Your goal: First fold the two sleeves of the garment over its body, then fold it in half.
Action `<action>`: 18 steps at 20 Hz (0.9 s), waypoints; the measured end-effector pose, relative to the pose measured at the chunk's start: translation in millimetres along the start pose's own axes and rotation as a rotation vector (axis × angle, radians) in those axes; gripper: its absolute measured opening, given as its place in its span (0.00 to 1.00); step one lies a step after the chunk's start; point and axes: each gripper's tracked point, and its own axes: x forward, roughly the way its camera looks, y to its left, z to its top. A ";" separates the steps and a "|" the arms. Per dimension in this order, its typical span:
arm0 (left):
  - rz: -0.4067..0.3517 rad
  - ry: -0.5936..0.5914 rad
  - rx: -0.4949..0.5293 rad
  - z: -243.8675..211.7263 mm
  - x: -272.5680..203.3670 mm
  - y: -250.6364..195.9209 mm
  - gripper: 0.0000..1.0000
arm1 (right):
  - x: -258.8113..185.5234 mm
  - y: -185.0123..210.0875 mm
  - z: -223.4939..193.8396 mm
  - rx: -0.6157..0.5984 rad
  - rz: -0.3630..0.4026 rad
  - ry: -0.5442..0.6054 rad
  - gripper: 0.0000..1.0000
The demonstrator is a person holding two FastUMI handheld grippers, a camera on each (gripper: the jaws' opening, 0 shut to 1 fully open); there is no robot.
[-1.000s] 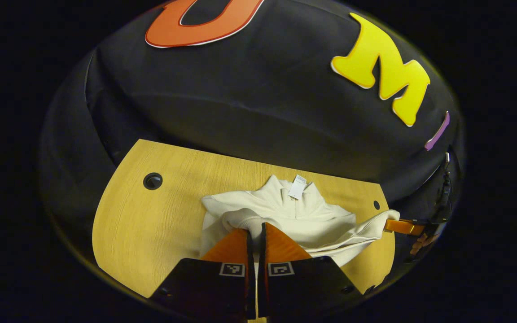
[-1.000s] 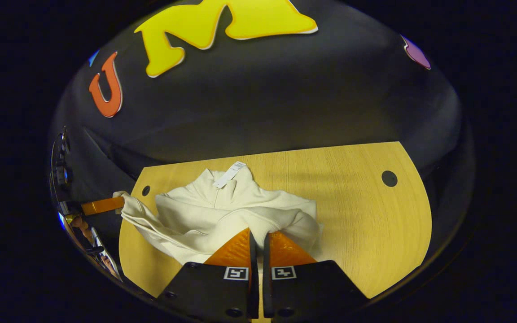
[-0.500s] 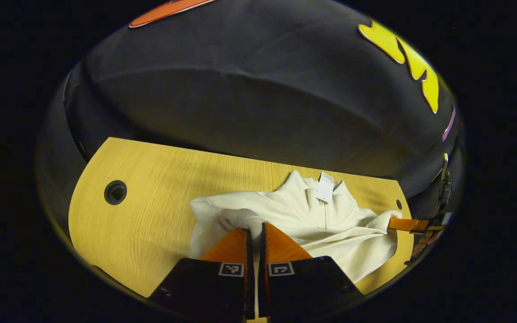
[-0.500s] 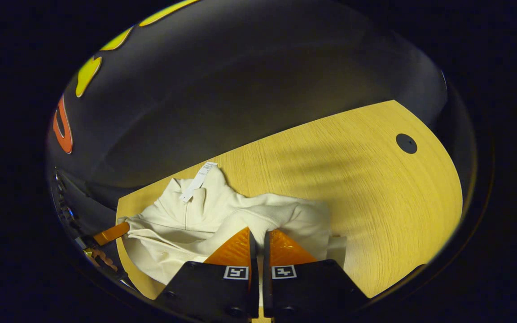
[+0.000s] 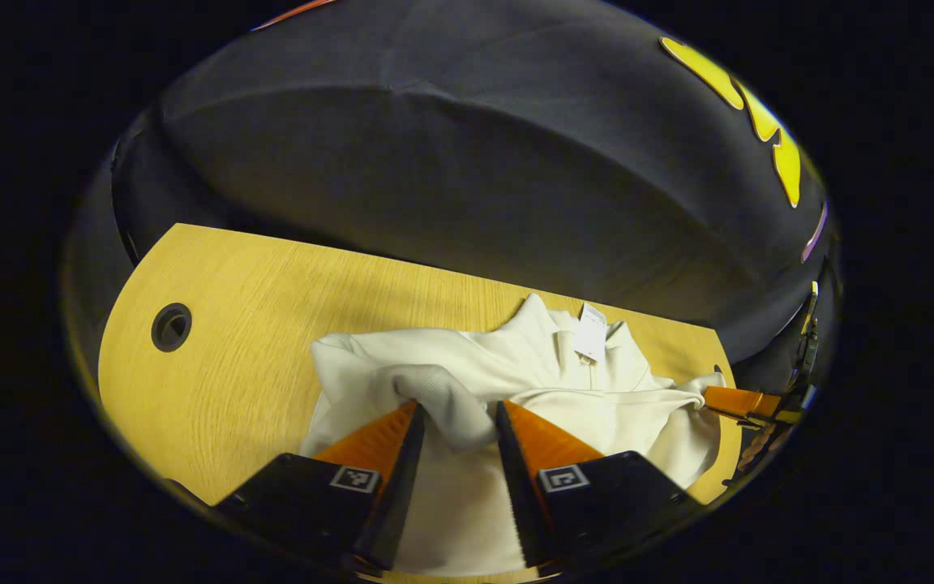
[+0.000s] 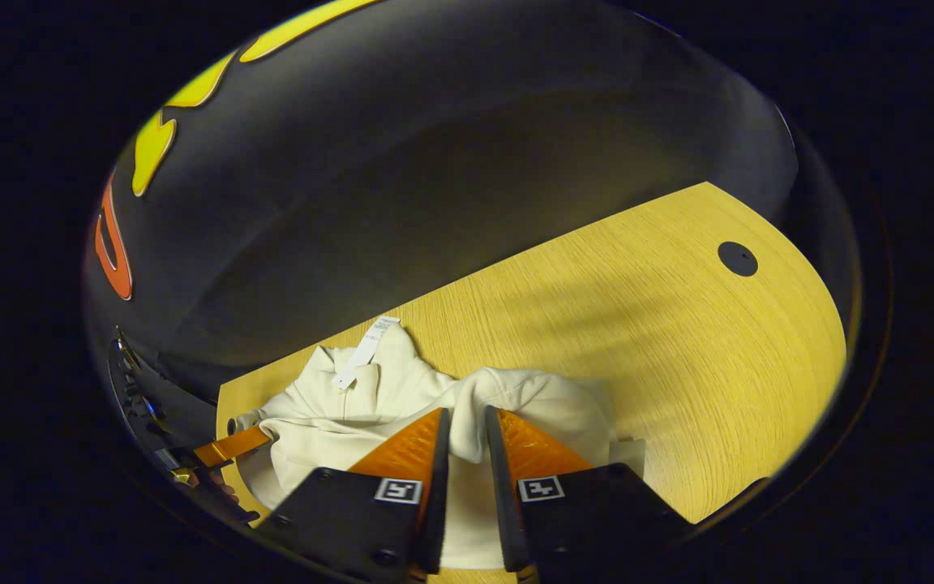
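The cream garment [image 5: 597,397] lies bunched on the wooden table [image 5: 256,324], collar and white tag [image 5: 593,331] at the far side, with both sleeves drawn in over its body. That fits sleeves being laid down, one gripper per sleeve. In the left gripper view the left gripper [image 5: 457,426] stands with its fingers well apart – a cuffed sleeve end [image 5: 447,401] sits in the gap between them, touching neither side as far as I can tell, so it looks let go. In the right gripper view the right gripper [image 6: 464,430] has its fingers only narrowly parted around a fold of the other sleeve [image 6: 516,389]. Whether they press on that fold or have just slackened, I cannot tell.
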 end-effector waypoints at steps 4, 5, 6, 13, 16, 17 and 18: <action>0.051 0.015 0.043 -2.2 -6.3 -4.0 0.85 | -16.0 12.0 10.0 -0.038 0.027 -0.034 0.66; 0.064 0.009 0.052 1.0 -11.1 -3.9 0.88 | -17.4 13.0 13.6 -0.049 0.026 -0.045 0.78; 0.074 0.003 0.060 2.8 -19.1 -5.1 0.89 | -26.3 15.4 17.1 -0.065 0.027 -0.058 0.86; 0.103 -0.137 0.055 17.4 -127.4 -9.3 0.92 | -115.9 23.1 26.6 -0.281 -0.028 -0.173 0.97; 0.105 -0.210 0.067 10.4 -191.0 -23.5 0.94 | -178.9 28.6 24.1 -0.375 -0.038 -0.246 0.97; 0.112 -0.236 0.071 7.1 -213.7 -26.9 0.95 | -200.4 30.6 24.9 -0.396 -0.037 -0.279 0.93; 0.115 -0.263 0.082 2.2 -237.4 -31.9 0.95 | -224.1 33.0 22.4 -0.413 -0.030 -0.306 0.97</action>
